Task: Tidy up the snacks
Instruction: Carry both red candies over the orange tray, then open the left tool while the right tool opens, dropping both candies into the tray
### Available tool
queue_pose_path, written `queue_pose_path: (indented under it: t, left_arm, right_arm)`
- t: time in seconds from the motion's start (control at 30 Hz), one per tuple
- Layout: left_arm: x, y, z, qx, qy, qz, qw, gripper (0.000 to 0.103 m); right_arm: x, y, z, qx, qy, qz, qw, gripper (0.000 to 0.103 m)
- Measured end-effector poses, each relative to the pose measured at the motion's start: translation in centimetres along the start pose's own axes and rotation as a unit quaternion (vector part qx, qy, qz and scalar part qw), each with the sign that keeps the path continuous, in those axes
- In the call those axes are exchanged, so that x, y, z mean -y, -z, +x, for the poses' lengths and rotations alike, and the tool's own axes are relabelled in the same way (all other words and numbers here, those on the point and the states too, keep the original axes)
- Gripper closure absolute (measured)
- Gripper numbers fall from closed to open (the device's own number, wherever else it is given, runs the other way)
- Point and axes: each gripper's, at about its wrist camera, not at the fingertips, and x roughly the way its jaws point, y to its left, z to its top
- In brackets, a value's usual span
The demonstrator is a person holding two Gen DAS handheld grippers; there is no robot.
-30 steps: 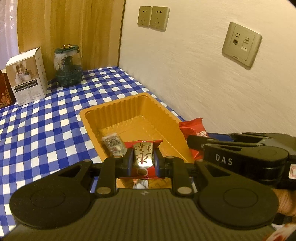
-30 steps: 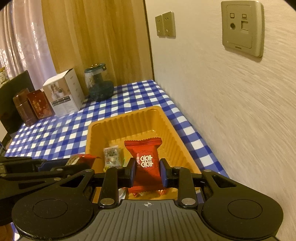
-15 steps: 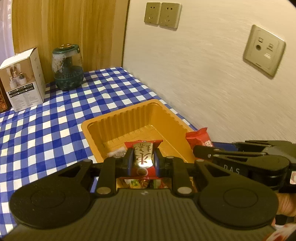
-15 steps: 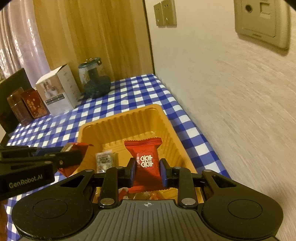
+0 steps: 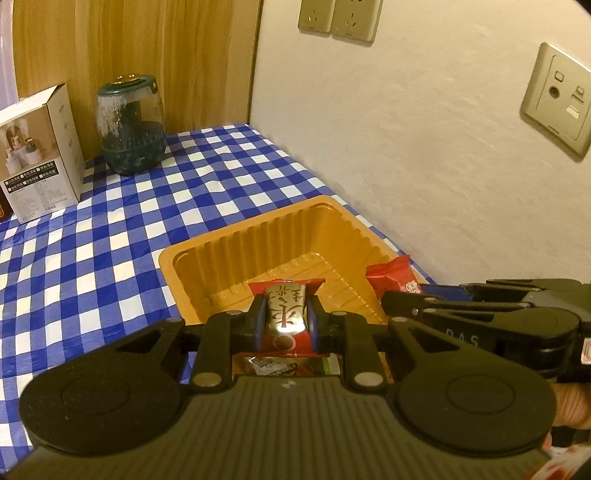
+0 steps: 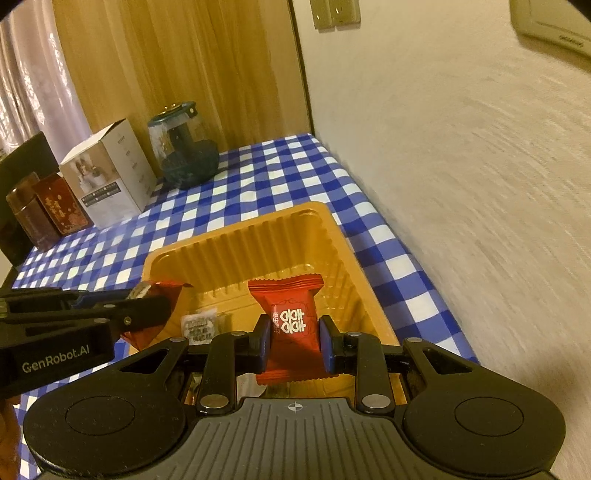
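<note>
Snacks were gripped above the orange tray (image 5: 207, 258) on the checked desk (image 5: 110, 229): left tool (image 5: 285, 317) pinched a red-and-gold packet (image 5: 286, 310); right tool (image 6: 295, 339) pinched a red sachet (image 6: 291, 317). Loose packets (image 6: 201, 326) lay inside the tray.

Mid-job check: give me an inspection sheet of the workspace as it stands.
Surface: blue and white checked tablecloth, set against the wall.
Job's things: orange tray with a small pale snack packet inside; red and gold snack; red snack.
Clutter: white box, green-lidded glass jar, dark red tins, all at the far end.
Grippers: left gripper shut on the red and gold snack; right gripper shut on the red snack; both over the tray's near end.
Cables: nothing seen.
Surroundings: wall sockets, wooden panel, curtain.
</note>
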Motion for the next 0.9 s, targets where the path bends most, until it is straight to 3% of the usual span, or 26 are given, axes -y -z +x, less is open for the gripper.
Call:
queue_pose_path:
  t: [0.57,0.63,0.9]
  left_arm:
    - [0.0,-0.7,3.4,-0.008,0.023,0.005,0.9997,0.083]
    - [-0.1,-0.7,3.6,-0.005,0.018,0.004,0.9998,0.072]
    - [-1.0,-0.5,2.8,-0.003,0.004,0.002,1.0,0.072]
  right_arm:
    - [1.1,-0.2,1.8,-0.009,0.003,0.014,1.0,0.075]
    - [1.1,-0.1,1.9,-0.01,0.002,0.017,1.0,0.075]
    - [1.0,0.0,2.0,-0.013,-0.002,0.022,1.0,0.075]
